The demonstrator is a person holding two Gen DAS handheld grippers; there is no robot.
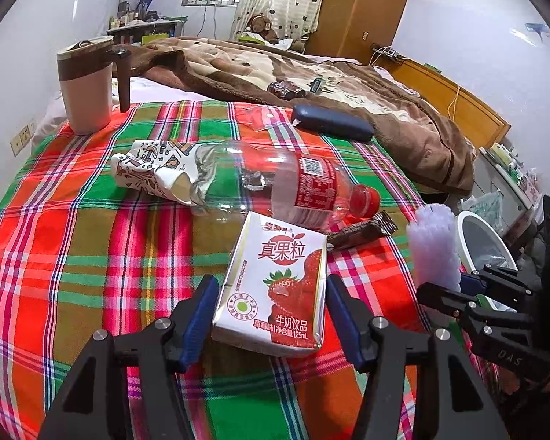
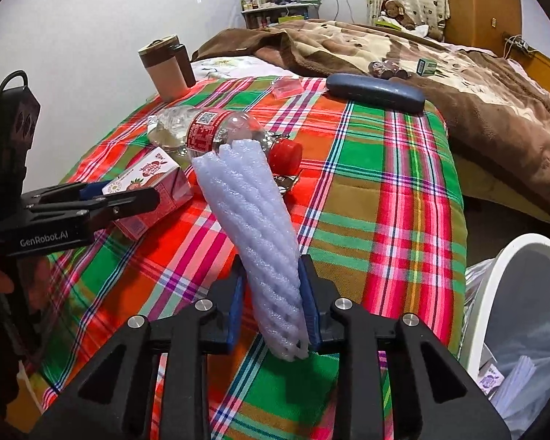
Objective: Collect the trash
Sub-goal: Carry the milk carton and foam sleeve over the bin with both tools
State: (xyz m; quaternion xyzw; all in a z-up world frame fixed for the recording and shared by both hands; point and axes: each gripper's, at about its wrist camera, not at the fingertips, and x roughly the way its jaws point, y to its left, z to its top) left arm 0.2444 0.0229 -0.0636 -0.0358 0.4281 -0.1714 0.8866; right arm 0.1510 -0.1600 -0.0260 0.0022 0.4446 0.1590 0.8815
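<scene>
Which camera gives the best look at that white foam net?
The right wrist view: the foam net runs nearly full length up the frame, clamped between the right gripper's pads. The left wrist view shows only its upper part, at the right edge beside the bin.

White foam sleeve [image 2: 264, 242] stands tilted above the cloth; strawberry milk carton [image 1: 275, 286] lies flat — clear bottle [image 1: 275, 187] beyond, capped red.

Beyond the fingers, a lidded tumbler [image 1: 86, 88] stands upright on the plaid cloth [image 1: 55, 227] at the far left; a dark blue case [image 1: 332, 123] lies far right, beside a brown blanket [image 1: 385, 110].
</scene>
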